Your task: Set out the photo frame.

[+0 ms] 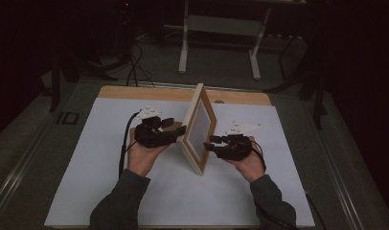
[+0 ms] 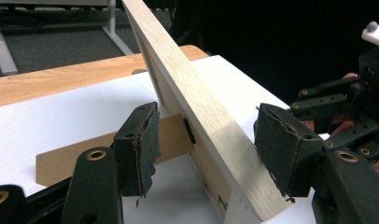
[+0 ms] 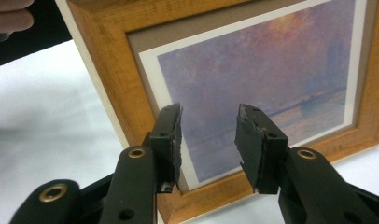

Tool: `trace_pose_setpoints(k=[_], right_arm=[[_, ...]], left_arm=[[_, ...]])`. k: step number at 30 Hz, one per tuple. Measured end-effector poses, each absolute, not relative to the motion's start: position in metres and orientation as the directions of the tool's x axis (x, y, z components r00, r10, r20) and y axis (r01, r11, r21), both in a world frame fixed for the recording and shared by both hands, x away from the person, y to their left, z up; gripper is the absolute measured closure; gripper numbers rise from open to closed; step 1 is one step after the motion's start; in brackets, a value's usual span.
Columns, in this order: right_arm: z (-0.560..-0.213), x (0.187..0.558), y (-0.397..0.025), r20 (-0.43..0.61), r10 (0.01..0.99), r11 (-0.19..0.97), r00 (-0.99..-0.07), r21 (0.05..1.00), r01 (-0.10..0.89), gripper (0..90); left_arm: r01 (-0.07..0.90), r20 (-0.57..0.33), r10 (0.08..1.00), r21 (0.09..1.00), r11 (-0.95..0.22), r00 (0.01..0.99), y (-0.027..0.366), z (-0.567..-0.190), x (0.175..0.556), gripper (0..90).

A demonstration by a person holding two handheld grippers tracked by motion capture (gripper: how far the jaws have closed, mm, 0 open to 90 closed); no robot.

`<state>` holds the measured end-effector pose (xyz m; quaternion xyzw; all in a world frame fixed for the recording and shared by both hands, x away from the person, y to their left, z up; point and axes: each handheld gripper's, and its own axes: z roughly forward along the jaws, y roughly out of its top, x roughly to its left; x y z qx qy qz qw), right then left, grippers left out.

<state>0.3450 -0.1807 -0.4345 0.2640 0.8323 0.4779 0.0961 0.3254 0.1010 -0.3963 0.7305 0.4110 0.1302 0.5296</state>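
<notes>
Wooden and pale at its edge, a picture frame point(image 1: 198, 128) stands upright near the middle of a white sheet point(image 1: 111, 191) that covers the table point(image 1: 135, 92), its narrow side turned toward the person so that it runs from about 12 o'clock down to 6 o'clock in the high view. At 9 o'clock of the frame the left gripper point(image 1: 176, 132) lies in an upturned hand, and at 3 o'clock the right gripper point(image 1: 212, 143) rests in the other hand, pointing at the glass. In the left gripper view the left gripper point(image 2: 204, 144) has its jaws spread wide on either side of the frame's light wooden edge point(image 2: 211, 121), with a gap showing on both sides, so it holds nothing; a brown cardboard easel stand point(image 2: 103, 151) juts from the frame's back at 9 o'clock and lies on the sheet behind the near jaw. In the right gripper view the right gripper point(image 3: 208, 140) is partly open, its pads apart in front of a print point(image 3: 267, 84) of a purple, hazy sky with an orange glow at 12 o'clock, and whether the pads touch the glass cannot be told.
</notes>
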Motion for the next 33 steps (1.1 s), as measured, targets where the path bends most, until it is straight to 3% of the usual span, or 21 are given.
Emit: trace_pose_setpoints(k=[23, 33], right_arm=[[-0.435, 0.346, -0.192, 0.099, 0.555, 0.386, -0.826, 0.849, 0.361, 60.1], [-0.436, 0.346, -0.194, 0.101, 0.558, 0.384, -0.824, 0.848, 0.365, 60.1]], left_arm=[[0.486, -0.198, 0.760, 0.857, -0.172, 0.619, 0.070, -0.418, 0.319, 43.8], [0.496, -0.183, 0.772, 0.847, -0.191, 0.609, 0.061, -0.424, 0.317, 53.7]])
